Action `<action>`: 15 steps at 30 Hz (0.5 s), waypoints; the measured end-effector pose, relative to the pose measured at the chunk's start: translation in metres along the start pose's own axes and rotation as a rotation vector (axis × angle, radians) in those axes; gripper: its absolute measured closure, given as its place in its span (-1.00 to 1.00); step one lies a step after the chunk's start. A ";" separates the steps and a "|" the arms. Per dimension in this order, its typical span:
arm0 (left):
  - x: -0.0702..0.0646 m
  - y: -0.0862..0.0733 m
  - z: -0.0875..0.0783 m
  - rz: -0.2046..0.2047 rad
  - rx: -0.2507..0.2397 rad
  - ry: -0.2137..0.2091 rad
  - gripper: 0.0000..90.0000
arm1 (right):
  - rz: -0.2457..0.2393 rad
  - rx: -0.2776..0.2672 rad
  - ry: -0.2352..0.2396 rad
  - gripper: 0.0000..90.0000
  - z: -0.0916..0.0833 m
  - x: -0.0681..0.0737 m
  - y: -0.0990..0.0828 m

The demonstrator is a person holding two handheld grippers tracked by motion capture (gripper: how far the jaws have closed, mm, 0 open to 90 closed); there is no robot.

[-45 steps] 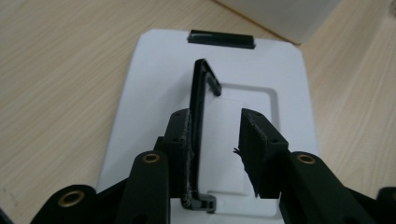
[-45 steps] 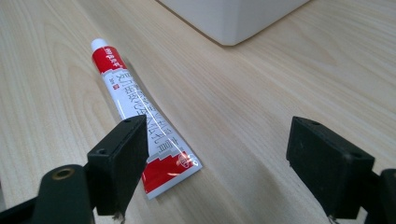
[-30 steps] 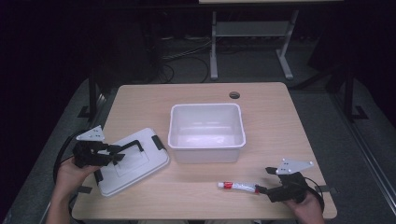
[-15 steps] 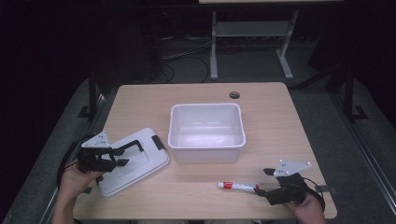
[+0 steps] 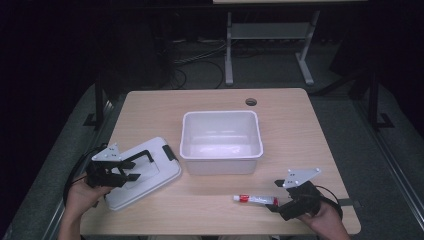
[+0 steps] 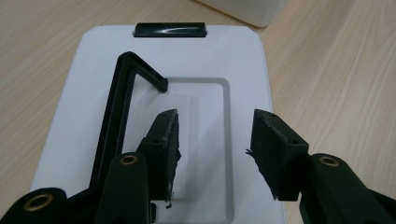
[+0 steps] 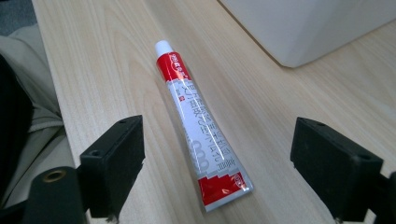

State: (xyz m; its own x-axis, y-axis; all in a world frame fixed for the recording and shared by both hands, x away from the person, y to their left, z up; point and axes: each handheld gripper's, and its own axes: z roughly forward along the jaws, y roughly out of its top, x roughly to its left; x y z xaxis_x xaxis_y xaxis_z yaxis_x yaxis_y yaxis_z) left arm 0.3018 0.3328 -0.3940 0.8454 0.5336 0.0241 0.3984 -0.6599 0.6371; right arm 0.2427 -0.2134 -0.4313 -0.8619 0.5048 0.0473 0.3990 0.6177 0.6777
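My left tongs point(image 5: 131, 170) hung over the white lid point(image 5: 150, 180) near the table's point(image 5: 300, 115) left edge, their jaws part-spread after just opening, with nothing pinched between them; in the left gripper view the pads point(image 6: 168, 140) stood clear above the lid's recessed panel, beside its raised black handle point(image 6: 116, 116). My right tongs point(image 7: 219, 172) were spread wide near the front right corner, straddling the crimped tail of the red-and-white tube point(image 7: 198, 126) without touching it. The tube point(image 5: 256, 200) lay flat on the table close to the front edge, its white cap pointing toward the left edge, just in front of the empty white bin point(image 5: 221, 142) that stood at the table's middle. I judged the step in hand to be the pick-up of the tube, with the lid already set aside and let go. The next move, as I read it, called for lowering the right jaws about the tube's flat body, pressing them together squarely across its width so it would not twist, then lifting it over the bin's near wall
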 end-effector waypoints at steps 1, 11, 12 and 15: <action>-0.001 0.000 0.001 0.002 0.002 0.000 0.13 | -0.005 0.008 0.005 -0.63 0.001 0.000 0.002; -0.004 0.001 -0.001 0.014 -0.012 -0.002 0.10 | -0.055 0.056 0.048 -0.67 0.013 0.004 0.017; -0.004 0.001 -0.002 0.008 -0.016 -0.001 0.09 | -0.061 0.062 0.052 -0.67 0.014 0.004 0.018; -0.002 0.000 -0.003 0.001 -0.022 -0.007 0.08 | -0.068 0.080 0.067 -0.67 0.018 0.005 0.019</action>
State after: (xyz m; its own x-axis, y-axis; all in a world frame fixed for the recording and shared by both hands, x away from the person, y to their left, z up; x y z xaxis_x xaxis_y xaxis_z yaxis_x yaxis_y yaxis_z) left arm 0.2987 0.3331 -0.3920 0.8483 0.5292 0.0187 0.3900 -0.6482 0.6540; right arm 0.2520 -0.1880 -0.4313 -0.9058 0.4203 0.0536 0.3602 0.6970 0.6200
